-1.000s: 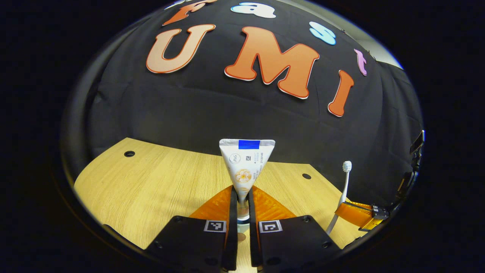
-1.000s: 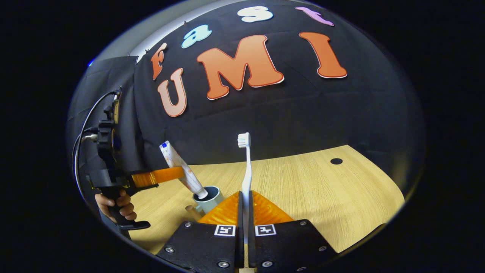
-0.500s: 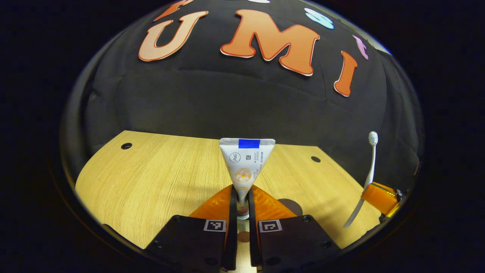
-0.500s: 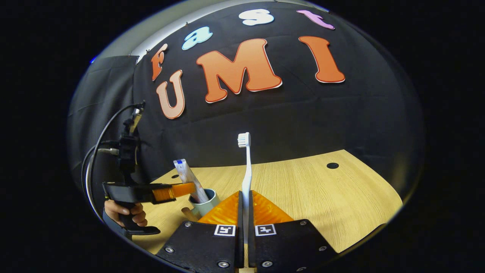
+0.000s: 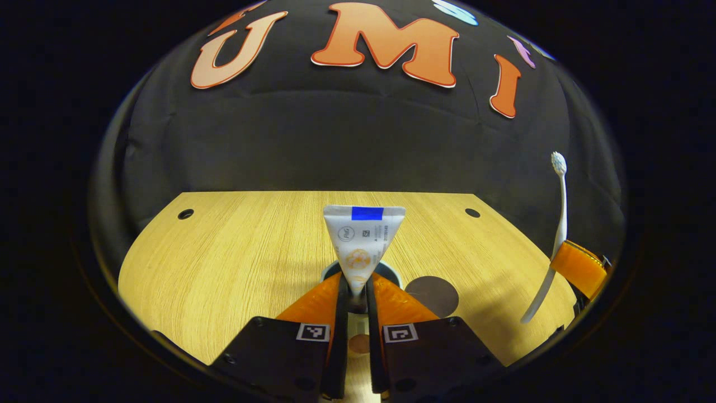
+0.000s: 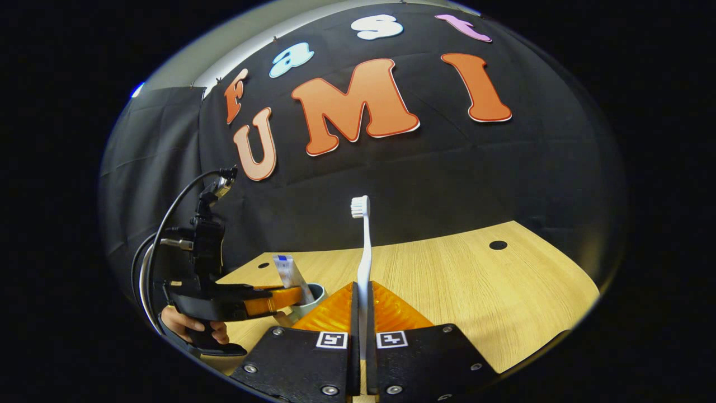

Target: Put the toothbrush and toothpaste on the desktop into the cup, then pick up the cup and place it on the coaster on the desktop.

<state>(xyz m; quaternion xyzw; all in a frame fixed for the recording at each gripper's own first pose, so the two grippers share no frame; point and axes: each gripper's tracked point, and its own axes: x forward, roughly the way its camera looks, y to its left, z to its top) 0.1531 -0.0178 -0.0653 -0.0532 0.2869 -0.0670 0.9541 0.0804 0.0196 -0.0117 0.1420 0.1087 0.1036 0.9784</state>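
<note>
My left gripper point(image 5: 357, 291) is shut on a white toothpaste tube point(image 5: 363, 240), held cap-down with its lower end inside the pale blue cup point(image 5: 391, 270). In the right gripper view that tube point(image 6: 288, 274) leans in the cup point(image 6: 316, 294), with the left gripper point(image 6: 263, 299) and a hand point(image 6: 184, 324) at the left. My right gripper point(image 6: 361, 313) is shut on a white toothbrush point(image 6: 363, 246), bristles up. The left gripper view has the toothbrush point(image 5: 556, 224) and the right gripper point(image 5: 579, 266) at the far right. A dark round coaster point(image 5: 432, 295) lies just right of the cup.
The wooden desktop point(image 5: 235, 252) has small round holes near its far corners point(image 5: 185, 214) point(image 5: 472, 212). Another hole point(image 6: 497, 244) lies at the right in the right gripper view. A black cable point(image 6: 162, 224) loops from the left gripper.
The left gripper has come down with the toothpaste, so the tube's lower end now sits in the cup. The right gripper holds the toothbrush about as before.
</note>
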